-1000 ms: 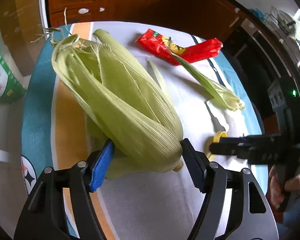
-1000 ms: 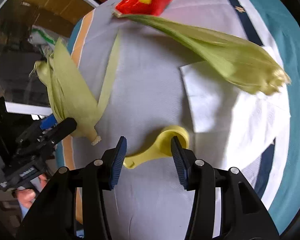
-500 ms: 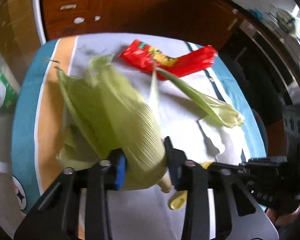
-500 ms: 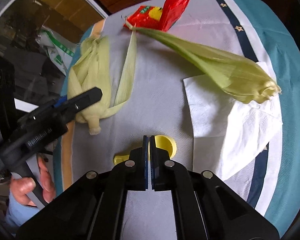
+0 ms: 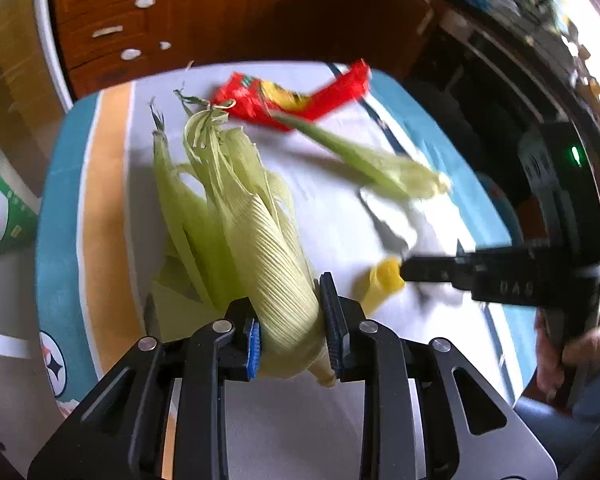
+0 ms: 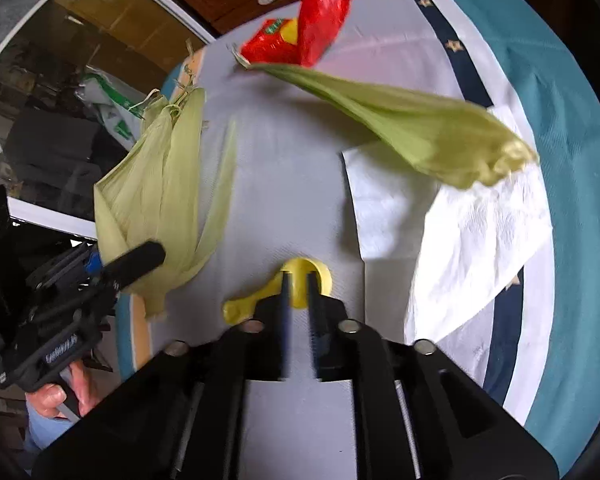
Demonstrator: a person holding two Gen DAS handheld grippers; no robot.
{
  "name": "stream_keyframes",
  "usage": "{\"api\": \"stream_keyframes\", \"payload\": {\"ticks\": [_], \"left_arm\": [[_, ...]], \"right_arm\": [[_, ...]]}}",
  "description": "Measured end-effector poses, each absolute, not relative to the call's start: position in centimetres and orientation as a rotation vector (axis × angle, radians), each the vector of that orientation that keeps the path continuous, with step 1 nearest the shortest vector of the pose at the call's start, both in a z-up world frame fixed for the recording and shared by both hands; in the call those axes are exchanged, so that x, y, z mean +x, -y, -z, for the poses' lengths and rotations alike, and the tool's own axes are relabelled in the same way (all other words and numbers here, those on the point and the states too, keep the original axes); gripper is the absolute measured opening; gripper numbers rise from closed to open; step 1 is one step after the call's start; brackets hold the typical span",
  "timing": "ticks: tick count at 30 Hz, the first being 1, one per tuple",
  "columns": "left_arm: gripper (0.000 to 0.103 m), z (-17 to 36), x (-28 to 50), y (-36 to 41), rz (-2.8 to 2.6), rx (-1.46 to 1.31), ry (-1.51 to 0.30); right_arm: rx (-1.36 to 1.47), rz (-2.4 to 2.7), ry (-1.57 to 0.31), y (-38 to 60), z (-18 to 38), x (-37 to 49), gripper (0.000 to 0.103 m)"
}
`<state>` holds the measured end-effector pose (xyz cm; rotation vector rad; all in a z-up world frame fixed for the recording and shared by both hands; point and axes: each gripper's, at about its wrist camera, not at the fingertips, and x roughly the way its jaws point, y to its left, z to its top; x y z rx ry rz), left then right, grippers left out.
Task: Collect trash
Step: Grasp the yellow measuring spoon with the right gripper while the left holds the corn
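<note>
The left gripper (image 5: 292,330) pinches the light, floppy corn husk (image 5: 256,236) near its firmer stem end above the tablecloth (image 5: 108,184), probably the best hold, while the right gripper (image 6: 298,280), jaws just reopened narrowly, straddles the small stiff yellow scoop (image 6: 296,280).

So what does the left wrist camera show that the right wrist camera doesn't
Only the left wrist view shows the pads clamped on the large corn husk bundle at its stem end, and the right gripper from the side.

Only the right wrist view shows the white paper napkin spread flat, the yellow scoop's bowl between the right jaws, which have just opened slightly, and the left gripper from outside.

Both show the red snack wrapper and smaller corn husk.
</note>
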<state>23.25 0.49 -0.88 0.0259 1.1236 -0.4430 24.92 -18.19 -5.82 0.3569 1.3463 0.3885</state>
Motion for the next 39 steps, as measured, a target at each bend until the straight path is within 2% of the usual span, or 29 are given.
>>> {"api": "stream_keyframes", "payload": {"ticks": [1, 2, 7, 12, 17, 19, 20, 21, 22, 24, 26, 31, 39], "left_arm": [[0.027, 1.3, 22.9, -0.5, 0.452, 0.04, -1.132], [0.027, 1.6, 22.7, -0.6, 0.455, 0.046, -1.137], [0.035, 2.2, 22.8, -1.8, 0.454, 0.009, -1.15], [0.067, 2.8, 22.9, -2.6, 0.406, 0.008, -1.156], [0.072, 3.6, 23.8, -2.3, 0.371, -0.014, -1.173], [0.072, 3.9, 23.9, -1.9, 0.353, 0.007, -1.174], [0.069, 4.0, 23.9, -1.7, 0.347, 0.017, -1.17], [0.053, 3.8, 23.6, -1.5, 0.349, 0.026, -1.152], [0.044, 3.3, 23.3, -1.4, 0.37, 0.024, -1.136], [0.034, 2.4, 22.8, -1.1, 0.375, 0.044, -1.114], [0.032, 1.7, 22.5, -1.2, 0.387, 0.034, -1.108], [0.031, 0.8, 21.8, -1.7, 0.371, 0.042, -1.1], [0.031, -3.1, 20.2, 0.8, 0.417, 0.077, -1.018]], "right_arm": [[0.355, -0.385, -1.35, 18.0, 6.0, 24.9, 0.041], [0.339, -0.371, -1.348, 17.6, 6.1, 25.0, 0.053], [0.297, -0.344, -1.348, 15.8, 7.0, 25.1, 0.054], [0.193, -0.3, -1.318, 14.2, 6.8, 24.6, 0.054], [0.086, -0.27, -1.28, 12.7, 6.8, 23.7, 0.038], [0.102, -0.285, -1.28, 12.8, 6.6, 23.6, 0.032], [0.104, -0.29, -1.281, 13.1, 6.5, 23.5, 0.015], [0.114, -0.297, -1.28, 13.2, 6.3, 23.5, 0.008], [0.14, -0.308, -1.284, 13.7, 6.1, 23.5, 0.003], [0.152, -0.309, -1.275, 14.6, 5.4, 23.0, 0.003], [0.181, -0.313, -1.282, 15.4, 5.5, 23.1, 0.003], [0.226, -0.33, -1.276, 16.5, 5.4, 22.6, 0.003], [0.291, -0.33, -1.176, 19.6, 1.9, 22.1, 0.003]]}}
